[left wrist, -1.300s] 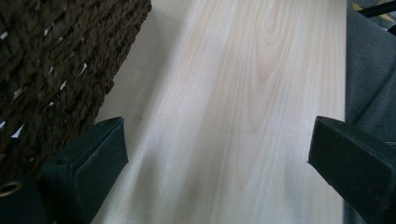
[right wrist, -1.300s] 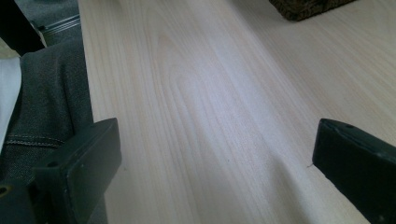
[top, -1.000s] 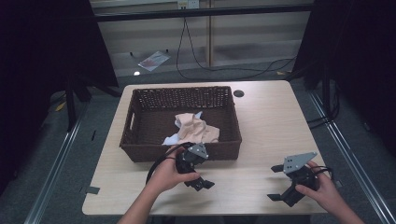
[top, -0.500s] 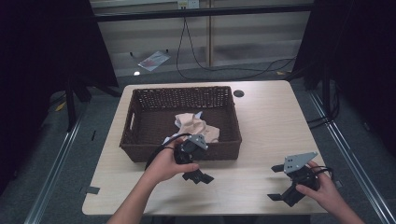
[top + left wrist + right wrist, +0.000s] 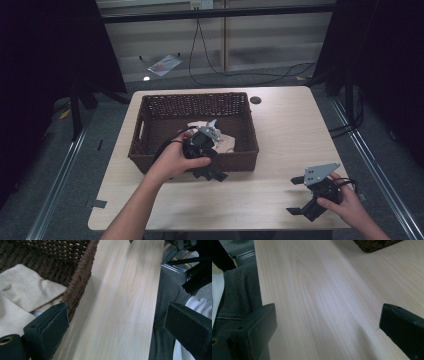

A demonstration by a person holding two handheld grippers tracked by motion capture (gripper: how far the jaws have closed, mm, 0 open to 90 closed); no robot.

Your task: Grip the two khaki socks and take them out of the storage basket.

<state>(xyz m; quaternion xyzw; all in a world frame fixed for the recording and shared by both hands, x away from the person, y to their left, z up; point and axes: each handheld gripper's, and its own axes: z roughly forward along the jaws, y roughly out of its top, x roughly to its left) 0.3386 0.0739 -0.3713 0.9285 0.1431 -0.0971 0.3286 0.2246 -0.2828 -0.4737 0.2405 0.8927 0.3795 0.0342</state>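
wicker basket and beige cloth on a pale wood table

a dark brown woven wicker basket (image 5: 150,125) sits on a light, fine-grained wooden table (image 5: 290,130), nearer its left half. the basket is rectangular with upright walls, a thick braided rim and a slot handle in its left end. in the left gripper view the weave reads as coarse twisted strands, and the rim looks fuzzy and rope-like.

inside the basket lies a beige cloth (image 5: 30,290), soft and matte, crumpled into loose folds, with a paler layer beneath it. it rests against the near wall, towards the right end of the basket.

the left gripper (image 5: 212,170) is held by the left hand (image 5: 172,160) over the basket's near rim, a grey three-cornered plate on top and a black cable looping from it. its jaws stand wide apart with nothing between them; in its own view one blocky black jaw sits by the basket's rim and the other hangs past the table's near edge.

the right gripper (image 5: 304,196) is held in the right hand (image 5: 345,202) near the table's front right corner, well apart from the basket. its jaws are spread wide and hold nothing, with bare wood grain below them.

a small dark round disc (image 5: 256,100) lies on the table just beyond the basket's far right corner.
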